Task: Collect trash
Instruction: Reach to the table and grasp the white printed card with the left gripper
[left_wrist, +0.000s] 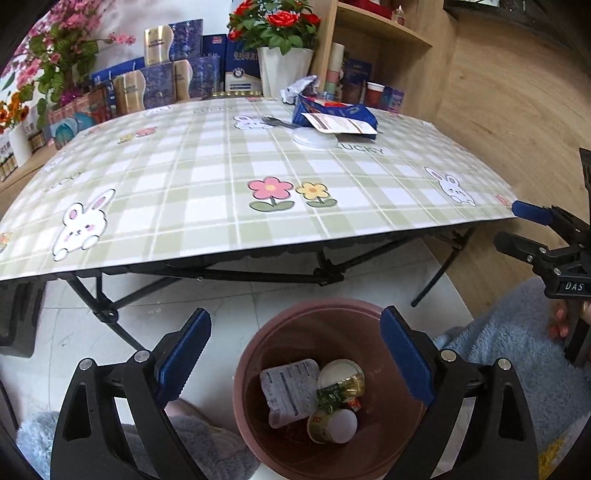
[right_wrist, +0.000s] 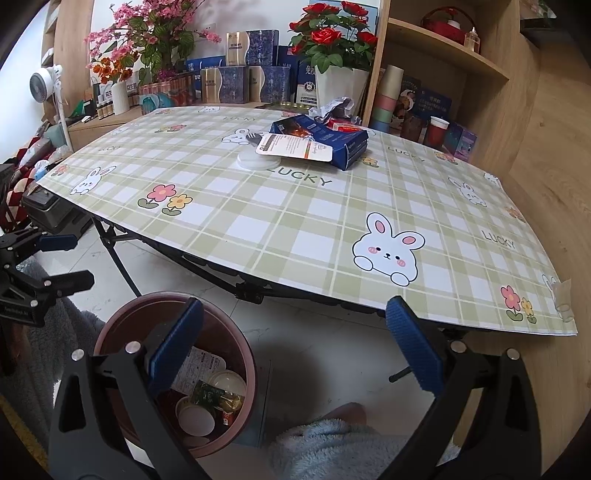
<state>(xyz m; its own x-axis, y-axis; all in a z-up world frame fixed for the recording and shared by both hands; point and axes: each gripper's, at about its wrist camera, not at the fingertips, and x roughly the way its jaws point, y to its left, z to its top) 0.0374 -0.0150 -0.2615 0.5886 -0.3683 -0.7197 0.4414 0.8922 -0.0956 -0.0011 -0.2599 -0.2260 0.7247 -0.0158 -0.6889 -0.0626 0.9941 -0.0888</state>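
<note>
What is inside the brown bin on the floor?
The brown bin holds a crumpled white printed wrapper, two round cups or lids, and a green sachet. Anything beneath these is covered.

Pink-brown round bin stood on pale floor, just in front of the bench's near edge, upright and open on top. Inside lay already-collected trash: white flattened packet with printed text, tilted against the wall; round container with gold rim beside it; small green wrapper in the middle; yellow cup on its side, white bottom showing. Still on the bench, at its far side: open blue box lying flat, white printed card resting across it, white round lid just in front, partly under the card, crumpled white paper behind the box, dark fork to its left.
</note>
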